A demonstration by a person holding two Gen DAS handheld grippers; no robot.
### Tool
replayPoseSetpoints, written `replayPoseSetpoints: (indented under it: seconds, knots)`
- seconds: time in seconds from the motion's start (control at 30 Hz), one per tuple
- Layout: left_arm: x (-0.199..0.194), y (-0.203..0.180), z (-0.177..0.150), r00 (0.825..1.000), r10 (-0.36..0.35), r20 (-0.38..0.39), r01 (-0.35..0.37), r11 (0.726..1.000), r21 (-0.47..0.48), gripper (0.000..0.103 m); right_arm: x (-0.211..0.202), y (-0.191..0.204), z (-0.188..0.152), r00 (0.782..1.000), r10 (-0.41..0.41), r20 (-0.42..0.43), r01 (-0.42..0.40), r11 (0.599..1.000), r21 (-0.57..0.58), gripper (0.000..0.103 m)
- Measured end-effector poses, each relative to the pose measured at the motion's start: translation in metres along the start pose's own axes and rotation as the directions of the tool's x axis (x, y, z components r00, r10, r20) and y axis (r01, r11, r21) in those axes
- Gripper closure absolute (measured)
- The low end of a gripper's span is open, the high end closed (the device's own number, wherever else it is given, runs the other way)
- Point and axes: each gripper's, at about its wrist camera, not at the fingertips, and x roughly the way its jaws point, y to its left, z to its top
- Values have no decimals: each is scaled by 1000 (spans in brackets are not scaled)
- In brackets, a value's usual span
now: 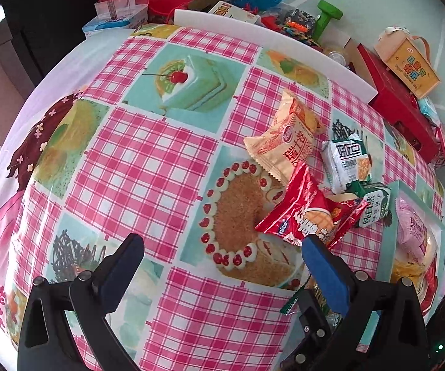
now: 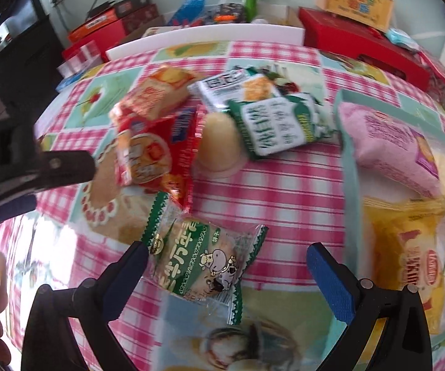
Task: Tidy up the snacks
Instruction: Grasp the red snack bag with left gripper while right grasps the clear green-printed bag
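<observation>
Both claws stand wide open and hold nothing: my right claw (image 2: pixel 225 256) brackets the green cow-print biscuit packet (image 2: pixel 202 259) at lower centre of its view, while my left claw (image 1: pixel 222 247) hovers over the checked surface (image 1: pixel 148 167), its right finger just beside the red snack bag (image 1: pixel 306 213). That green packet looks light, crinkly and slippery, its biscuit likely brittle, so I would pinch across the flat middle, gently. Open cloth lies between it and the teal tray (image 2: pixel 351 167) at right, whose raised rim I must clear.

"纯牛奶" on green-white packet (image 2: pixel 279 125)
</observation>
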Motion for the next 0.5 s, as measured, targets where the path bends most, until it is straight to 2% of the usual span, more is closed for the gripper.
replayPoseSetpoints:
  seconds: [0.17,0.33,0.5]
  knots:
    - [-2,-16,0,1000,-23,18,22,998,60,1,-1,0,0,1000,0,6,0,1000,11,10]
    - [4,-33,4,998,-57,25,54,993,106,1,-6,-10,0,1000,9,14,-10,999,36,26]
    - [12,-45,5,998,-57,29,52,987,150,1,-7,-21,3,1000,14,13,-15,998,63,32]
